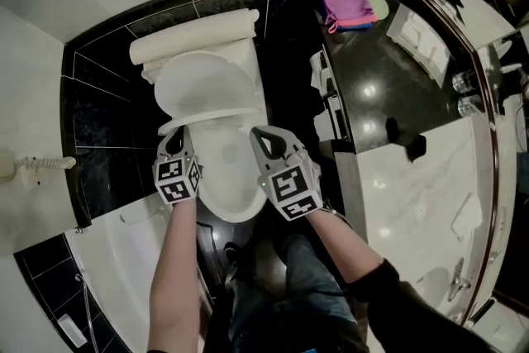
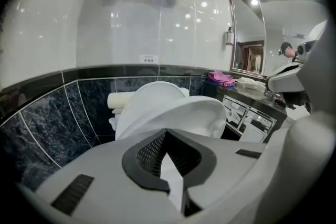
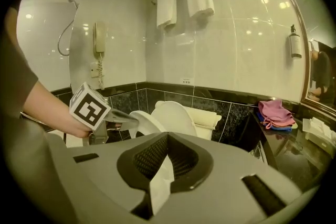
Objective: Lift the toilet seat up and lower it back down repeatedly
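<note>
The white toilet (image 1: 227, 178) stands against the black tiled wall with its lid (image 1: 202, 83) upright against the tank. The toilet seat (image 1: 207, 115) hangs half raised over the bowl. My left gripper (image 1: 176, 132) is shut, its tips against the seat's front-left rim; in the left gripper view the seat (image 2: 184, 113) slopes just above the closed jaws of the left gripper (image 2: 167, 134). The right gripper view shows the left gripper (image 3: 128, 122) at the seat's (image 3: 146, 124) edge. My right gripper (image 1: 256, 132) (image 3: 168, 136) is shut on nothing, just off the seat's front-right corner.
A black counter (image 1: 380, 70) stands right of the toilet, with a pink cloth (image 1: 345, 2) on its far end. A wall phone (image 3: 98, 39) and a white tub (image 1: 124, 260) are on the left. Towels (image 3: 184, 0) hang above the tank. The person's legs stand before the bowl.
</note>
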`<state>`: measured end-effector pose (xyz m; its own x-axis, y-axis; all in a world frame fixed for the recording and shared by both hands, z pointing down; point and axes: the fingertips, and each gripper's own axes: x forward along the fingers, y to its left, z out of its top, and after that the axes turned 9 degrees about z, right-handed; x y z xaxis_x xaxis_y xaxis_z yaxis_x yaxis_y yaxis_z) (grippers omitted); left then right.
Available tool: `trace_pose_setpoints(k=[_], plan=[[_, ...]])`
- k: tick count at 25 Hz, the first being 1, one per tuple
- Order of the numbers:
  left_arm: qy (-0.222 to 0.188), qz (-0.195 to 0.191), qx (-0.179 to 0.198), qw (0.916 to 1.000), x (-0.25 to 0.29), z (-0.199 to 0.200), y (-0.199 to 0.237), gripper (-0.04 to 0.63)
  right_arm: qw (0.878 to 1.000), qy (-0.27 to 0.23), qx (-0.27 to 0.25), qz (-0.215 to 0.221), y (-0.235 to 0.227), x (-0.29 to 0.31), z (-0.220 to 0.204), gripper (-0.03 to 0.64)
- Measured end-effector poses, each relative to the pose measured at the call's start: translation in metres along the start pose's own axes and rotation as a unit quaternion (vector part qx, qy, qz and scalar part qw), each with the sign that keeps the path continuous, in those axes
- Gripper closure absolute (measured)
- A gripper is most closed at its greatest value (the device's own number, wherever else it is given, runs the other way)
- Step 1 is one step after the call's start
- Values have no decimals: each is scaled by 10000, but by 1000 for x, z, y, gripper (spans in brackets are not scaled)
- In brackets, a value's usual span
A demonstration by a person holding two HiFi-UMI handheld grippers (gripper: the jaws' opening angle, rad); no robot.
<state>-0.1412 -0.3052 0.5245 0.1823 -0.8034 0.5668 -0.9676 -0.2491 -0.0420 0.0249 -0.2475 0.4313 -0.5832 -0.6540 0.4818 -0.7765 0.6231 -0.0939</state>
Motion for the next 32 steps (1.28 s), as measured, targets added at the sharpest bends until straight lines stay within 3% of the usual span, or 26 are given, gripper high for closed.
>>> trace_pose_setpoints(k=[10,19,26,32], plan=[[32,206,42,9998,62,36,21,608,10000,54,2,41,-28,4,-1,600],[-6,360,4,9994,65,35,22,609,9999,100,91,3,-41,-4,-14,600],[-163,280,57,9995,38,49,14,609,9999,122,104,51,-26,-9,-13,600],[-295,71,161,9994,-36,65,-3,609,9998,111,155,88,8,-34,3,600]])
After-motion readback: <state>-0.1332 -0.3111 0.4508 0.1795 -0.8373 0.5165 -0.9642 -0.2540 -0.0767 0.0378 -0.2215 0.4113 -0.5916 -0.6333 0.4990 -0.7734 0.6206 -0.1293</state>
